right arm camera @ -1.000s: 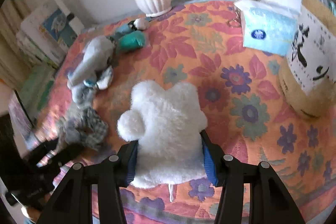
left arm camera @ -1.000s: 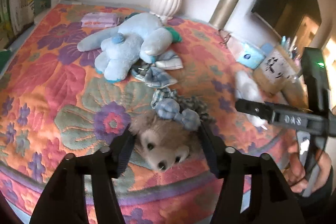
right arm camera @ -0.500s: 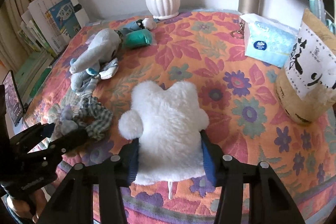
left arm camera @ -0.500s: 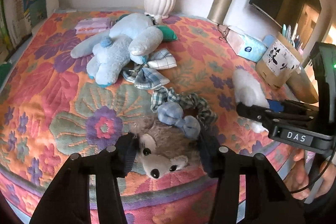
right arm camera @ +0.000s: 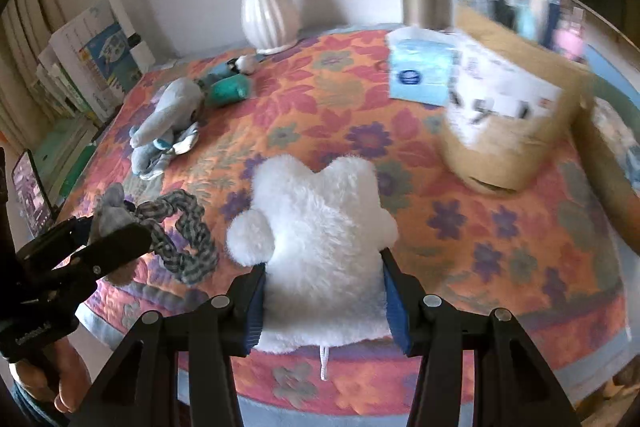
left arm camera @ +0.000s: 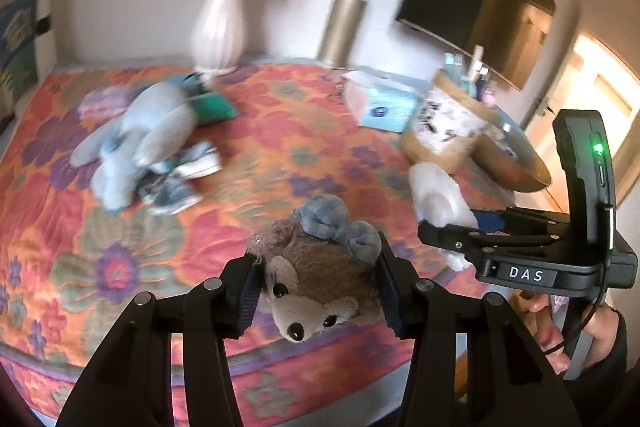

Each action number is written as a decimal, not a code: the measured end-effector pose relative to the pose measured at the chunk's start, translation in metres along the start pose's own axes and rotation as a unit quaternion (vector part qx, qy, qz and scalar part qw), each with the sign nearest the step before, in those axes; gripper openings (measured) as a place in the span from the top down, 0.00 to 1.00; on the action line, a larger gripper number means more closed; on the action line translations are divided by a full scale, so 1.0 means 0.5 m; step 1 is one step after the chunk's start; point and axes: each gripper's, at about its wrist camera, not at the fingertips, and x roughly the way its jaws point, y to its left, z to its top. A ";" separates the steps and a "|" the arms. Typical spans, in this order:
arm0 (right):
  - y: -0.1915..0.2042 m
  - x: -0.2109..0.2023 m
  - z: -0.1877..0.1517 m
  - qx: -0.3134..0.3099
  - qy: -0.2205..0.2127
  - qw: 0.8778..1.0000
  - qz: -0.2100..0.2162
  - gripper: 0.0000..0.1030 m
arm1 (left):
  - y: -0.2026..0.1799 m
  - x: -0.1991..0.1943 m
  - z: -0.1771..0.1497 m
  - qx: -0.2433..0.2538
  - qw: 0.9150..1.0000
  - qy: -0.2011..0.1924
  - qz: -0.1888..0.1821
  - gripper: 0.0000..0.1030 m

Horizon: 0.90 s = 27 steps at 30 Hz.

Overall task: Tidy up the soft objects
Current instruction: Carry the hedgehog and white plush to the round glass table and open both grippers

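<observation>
My left gripper [left arm camera: 318, 287] is shut on a brown plush mouse [left arm camera: 316, 279] with a blue checked bow, held above the front edge of the floral quilt [left arm camera: 260, 155]. It also shows in the right wrist view [right arm camera: 108, 207], trailing a checked braided ring [right arm camera: 180, 239]. My right gripper [right arm camera: 324, 303] is shut on a white fluffy plush [right arm camera: 316, 227], lifted off the quilt; it shows at the right of the left wrist view [left arm camera: 436, 199]. A blue plush elephant [left arm camera: 132, 147] lies on the quilt at the left with checked cloths [left arm camera: 180, 183] beside it.
At the back stand a white vase [left arm camera: 218, 27] with blue flowers and a gold flask [left arm camera: 342, 23]. A tissue pack [right arm camera: 420, 71] and a brown paper bag [right arm camera: 504, 123] of pens sit at the right. Books [right arm camera: 80, 67] stand left of the table.
Both grippers have risen and tilted up. The mouse has lifted off the quilt in my left gripper. The white plush has lifted with my right gripper. Both stay shut.
</observation>
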 end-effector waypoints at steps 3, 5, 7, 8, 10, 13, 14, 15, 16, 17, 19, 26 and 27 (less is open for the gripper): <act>-0.025 -0.030 -0.007 0.013 -0.007 1.000 -0.005 0.53 | -0.034 -0.001 0.010 0.019 1.000 -0.001 -0.019 0.54; -0.043 -0.053 -0.008 0.021 -0.016 1.000 -0.008 0.53 | -0.056 -0.001 0.017 0.030 0.999 -0.002 -0.032 0.54; -0.063 -0.082 -0.009 0.031 -0.029 0.999 -0.014 0.53 | -0.080 0.001 0.027 0.040 0.998 -0.003 -0.046 0.54; -0.071 -0.093 -0.009 0.035 -0.033 0.999 -0.016 0.53 | -0.089 0.001 0.030 0.044 0.998 -0.003 -0.050 0.54; -0.093 -0.122 -0.011 0.045 -0.045 0.998 -0.024 0.53 | -0.118 0.007 0.040 0.057 0.996 -0.003 -0.063 0.54; -0.133 -0.163 -0.015 0.065 -0.060 0.996 -0.031 0.53 | -0.153 0.016 0.058 0.059 0.993 0.003 -0.100 0.54; -0.147 -0.176 -0.017 0.072 -0.066 0.995 -0.033 0.53 | -0.163 0.019 0.064 0.057 0.992 0.004 -0.113 0.54; -0.163 -0.191 -0.020 0.080 -0.073 0.994 -0.035 0.53 | -0.176 0.024 0.073 0.056 0.990 0.007 -0.128 0.54; -0.177 -0.205 -0.022 0.085 -0.079 0.992 -0.039 0.53 | -0.195 0.032 0.084 0.059 0.988 0.010 -0.142 0.54; -0.189 -0.216 -0.024 0.090 -0.083 0.992 -0.043 0.53 | -0.209 0.039 0.091 0.063 0.987 0.012 -0.148 0.54; -0.223 -0.245 -0.030 0.104 -0.093 0.989 -0.049 0.53 | -0.250 0.057 0.111 0.081 0.984 0.013 -0.158 0.54; -0.354 -0.339 -0.034 0.166 -0.137 0.974 -0.072 0.53 | -0.378 0.122 0.184 0.131 0.973 0.010 -0.190 0.54; -0.375 -0.350 -0.030 0.173 -0.143 0.971 -0.079 0.53 | -0.394 0.129 0.192 0.135 0.971 0.009 -0.195 0.54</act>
